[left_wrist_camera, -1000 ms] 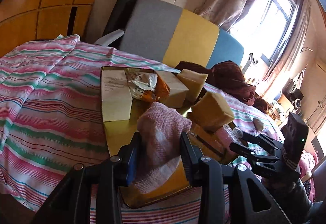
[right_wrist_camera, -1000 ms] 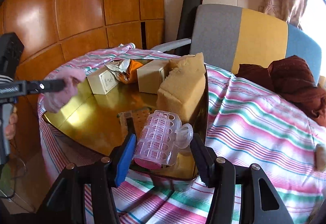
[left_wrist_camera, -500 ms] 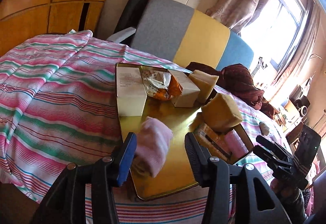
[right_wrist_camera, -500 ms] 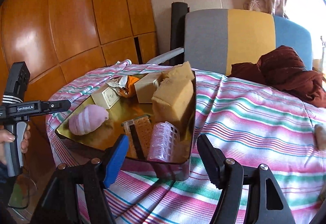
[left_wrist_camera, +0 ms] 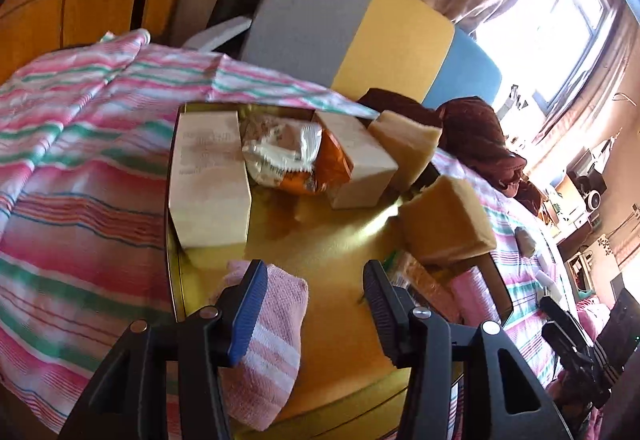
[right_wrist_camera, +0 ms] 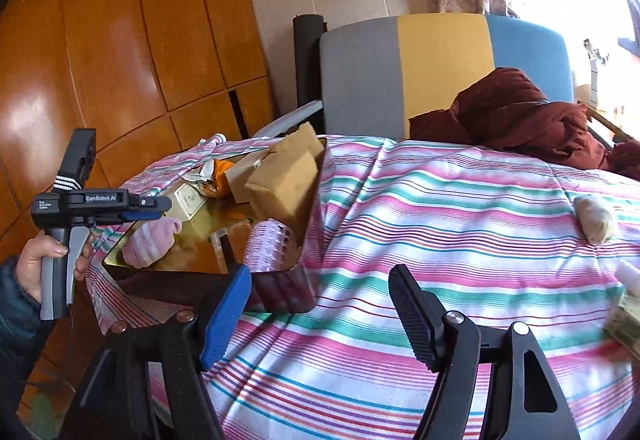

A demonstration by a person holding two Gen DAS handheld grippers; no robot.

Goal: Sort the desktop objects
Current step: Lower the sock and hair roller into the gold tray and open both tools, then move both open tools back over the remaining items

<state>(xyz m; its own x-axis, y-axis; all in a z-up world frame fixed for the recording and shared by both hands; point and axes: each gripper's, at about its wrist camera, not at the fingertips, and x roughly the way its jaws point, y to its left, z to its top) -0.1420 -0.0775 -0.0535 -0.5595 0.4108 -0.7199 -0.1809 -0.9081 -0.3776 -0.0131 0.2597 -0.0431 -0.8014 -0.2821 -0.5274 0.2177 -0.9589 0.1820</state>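
A gold tray (left_wrist_camera: pixel 332 252) on the striped cloth holds two cream boxes, a crumpled snack bag (left_wrist_camera: pixel 296 156), tan sponges (left_wrist_camera: pixel 444 228), a pink hair roller (right_wrist_camera: pixel 268 246) and a rolled pink cloth (left_wrist_camera: pixel 272 352). My left gripper (left_wrist_camera: pixel 314 298) hovers open over the tray's near end, its blue-padded finger just in front of the pink cloth, gripping nothing. My right gripper (right_wrist_camera: pixel 320 310) is open above the bare tablecloth, to the right of the tray (right_wrist_camera: pixel 312 192), with nothing between its fingers. The left gripper (right_wrist_camera: pixel 150 206) shows there above the pink cloth (right_wrist_camera: pixel 150 240).
A small cream roll (right_wrist_camera: pixel 596 218) and a white item (right_wrist_camera: pixel 628 274) lie on the striped cloth at the right. A dark red garment (right_wrist_camera: pixel 516 112) is heaped at the back against a grey, yellow and blue chair (right_wrist_camera: pixel 440 68). Wooden wall panels stand at left.
My left gripper let go of the pink cloth, which now lies in the tray's near corner. My right gripper released the pink roller in the tray and swung right over the cloth.
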